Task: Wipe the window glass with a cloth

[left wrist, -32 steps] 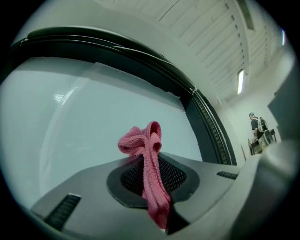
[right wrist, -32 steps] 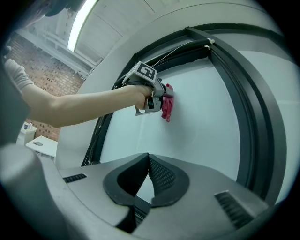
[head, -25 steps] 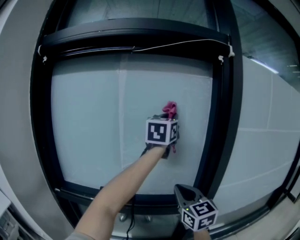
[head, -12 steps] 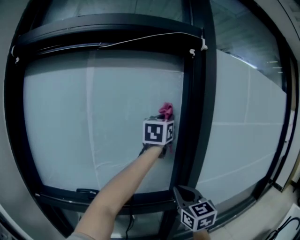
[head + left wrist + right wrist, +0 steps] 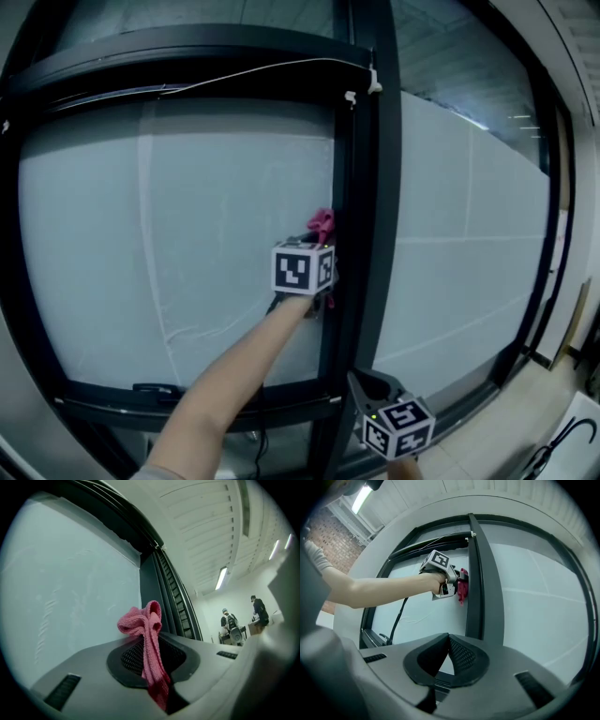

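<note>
My left hand-held gripper point(image 5: 151, 665) is clamped mid-bunch on the soft, floppy pink cloth point(image 5: 142, 624), up against the window glass point(image 5: 187, 234) beside the black frame point(image 5: 361, 187), and my right hand-held gripper point(image 5: 446, 654) is closed on nothing.

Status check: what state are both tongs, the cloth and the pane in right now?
Left tongs: shut on the pink cloth, up at the window glass.
Right tongs: shut, empty, held low.
Pink cloth: bunched, tuft poking past the tips.
Window glass: faintly streaked; cloth sits beside the black frame post.
</note>
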`<state>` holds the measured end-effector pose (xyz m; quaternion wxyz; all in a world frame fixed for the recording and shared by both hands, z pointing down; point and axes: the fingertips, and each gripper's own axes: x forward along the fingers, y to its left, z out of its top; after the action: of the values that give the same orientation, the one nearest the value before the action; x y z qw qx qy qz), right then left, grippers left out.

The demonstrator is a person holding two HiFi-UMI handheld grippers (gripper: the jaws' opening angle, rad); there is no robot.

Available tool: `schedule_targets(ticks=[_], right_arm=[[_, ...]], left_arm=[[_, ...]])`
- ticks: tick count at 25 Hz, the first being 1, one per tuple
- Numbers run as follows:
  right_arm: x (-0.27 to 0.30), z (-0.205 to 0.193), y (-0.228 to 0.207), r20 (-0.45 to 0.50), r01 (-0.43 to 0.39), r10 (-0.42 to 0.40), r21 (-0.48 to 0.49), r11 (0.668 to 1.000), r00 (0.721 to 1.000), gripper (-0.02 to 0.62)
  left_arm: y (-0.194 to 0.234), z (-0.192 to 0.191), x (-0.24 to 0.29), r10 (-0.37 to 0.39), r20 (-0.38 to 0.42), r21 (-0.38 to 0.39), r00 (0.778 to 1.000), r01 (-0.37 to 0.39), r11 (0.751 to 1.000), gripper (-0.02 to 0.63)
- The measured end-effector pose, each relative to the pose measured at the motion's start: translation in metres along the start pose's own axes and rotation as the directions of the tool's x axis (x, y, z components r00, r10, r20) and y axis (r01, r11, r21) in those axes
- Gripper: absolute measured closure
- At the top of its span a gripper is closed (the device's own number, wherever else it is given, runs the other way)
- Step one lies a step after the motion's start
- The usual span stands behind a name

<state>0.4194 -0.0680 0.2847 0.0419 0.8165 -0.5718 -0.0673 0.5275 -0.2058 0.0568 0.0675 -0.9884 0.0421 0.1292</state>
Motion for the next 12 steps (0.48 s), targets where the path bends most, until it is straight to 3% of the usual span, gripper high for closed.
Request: schedule_targets(ticks=[6,12], right_arm=[[0.008,0.001,0.01,-0.001,-0.027,0.027,0.003,1.0,1.0,0.606],[0.017,-0.002,0.021,-0.002,-0.056,0.056,0.008,0.998,0.998,0.606]], left_arm=[[-0.002,-0.027,-0.007,-0.027,-0.051,-0.003,0.998,0.027,1.0,0.555],[0.007,-0.045,-0.018,0.014,-0.075,0.057,0.997,-0.009,0.998,0.555]])
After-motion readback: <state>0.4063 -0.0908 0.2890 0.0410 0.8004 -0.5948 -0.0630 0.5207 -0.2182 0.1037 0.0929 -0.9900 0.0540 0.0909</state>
